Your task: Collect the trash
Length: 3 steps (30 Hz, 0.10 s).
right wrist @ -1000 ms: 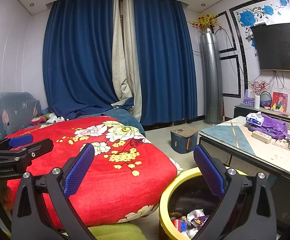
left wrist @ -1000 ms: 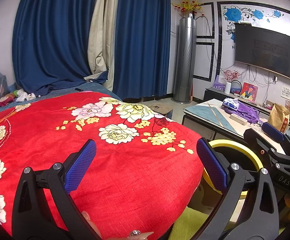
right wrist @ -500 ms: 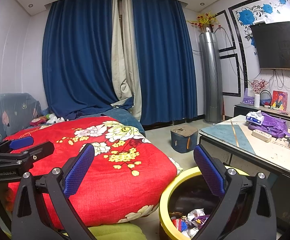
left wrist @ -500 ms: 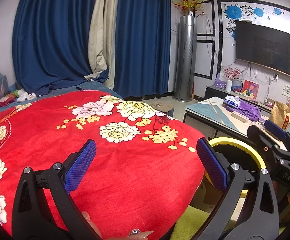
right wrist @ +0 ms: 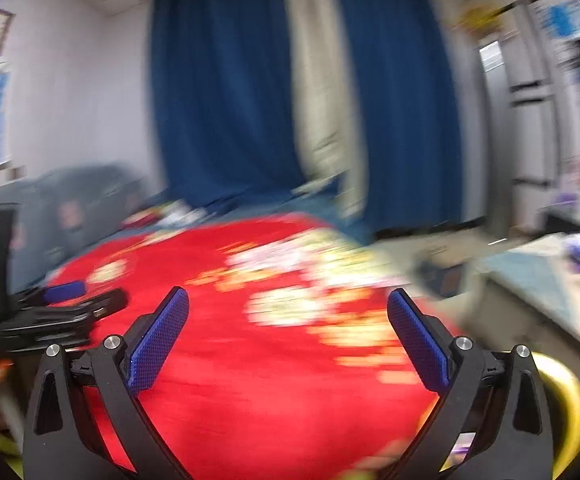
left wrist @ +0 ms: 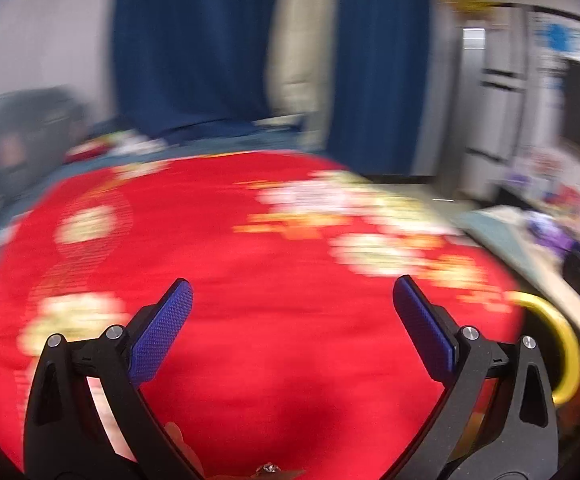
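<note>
Although both views are smeared by motion blur, each shows its fingers spread wide with nothing between them: the left gripper (left wrist: 292,324) and the right gripper (right wrist: 288,332) both hang empty over the red quilt with pale flower print (left wrist: 250,280) that covers the bed. No wrapper or scrap can be made out on the quilt, so I judge that nothing is in hand and the next piece of trash has yet to be found; the blur may hide small litter. The round yellow-rimmed trash bin (left wrist: 562,344) stands on the floor just beside the bed's near right corner, its contents hidden in both views. Only the right wrist view shows the left gripper from the side, at the bed's left edge, and a poster on the left wall; only the left wrist view shows a fingertip with a ring at the bottom edge.
</note>
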Tool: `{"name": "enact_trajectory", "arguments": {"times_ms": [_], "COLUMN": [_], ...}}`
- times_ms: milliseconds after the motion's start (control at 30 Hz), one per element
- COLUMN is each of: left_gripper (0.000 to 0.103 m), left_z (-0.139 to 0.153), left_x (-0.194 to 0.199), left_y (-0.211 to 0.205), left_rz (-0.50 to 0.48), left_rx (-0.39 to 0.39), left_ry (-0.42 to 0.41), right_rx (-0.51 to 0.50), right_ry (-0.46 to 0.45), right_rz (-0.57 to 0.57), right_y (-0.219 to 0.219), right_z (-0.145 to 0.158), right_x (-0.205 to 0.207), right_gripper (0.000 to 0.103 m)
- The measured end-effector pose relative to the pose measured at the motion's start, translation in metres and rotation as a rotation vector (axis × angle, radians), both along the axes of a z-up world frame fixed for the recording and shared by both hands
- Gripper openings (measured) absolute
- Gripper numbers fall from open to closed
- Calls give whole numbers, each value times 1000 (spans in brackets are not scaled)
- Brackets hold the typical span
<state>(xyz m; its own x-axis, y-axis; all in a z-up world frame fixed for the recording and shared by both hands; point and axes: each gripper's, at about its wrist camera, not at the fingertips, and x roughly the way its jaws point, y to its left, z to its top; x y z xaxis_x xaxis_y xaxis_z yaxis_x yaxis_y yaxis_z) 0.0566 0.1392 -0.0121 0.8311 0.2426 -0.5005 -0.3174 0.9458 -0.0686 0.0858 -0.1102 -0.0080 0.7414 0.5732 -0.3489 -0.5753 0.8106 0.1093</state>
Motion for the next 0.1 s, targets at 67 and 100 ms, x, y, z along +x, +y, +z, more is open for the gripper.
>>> {"name": "enact_trajectory", "arguments": {"times_ms": [67,100], "left_gripper": [92,92], "left_z": [-5,-10], "left_x": [-17,-26], "left_y": [71,99], "left_rz": [197,277], "left_rx": [-9,-14], "left_ry": [58,86], "right_rx": [-47,-88], "right_ry": [136,214], "right_rz": [127,193], "right_y": [68,112], "right_z": [-3,-9], "right_x": [14,19], "right_gripper": [97,97]}}
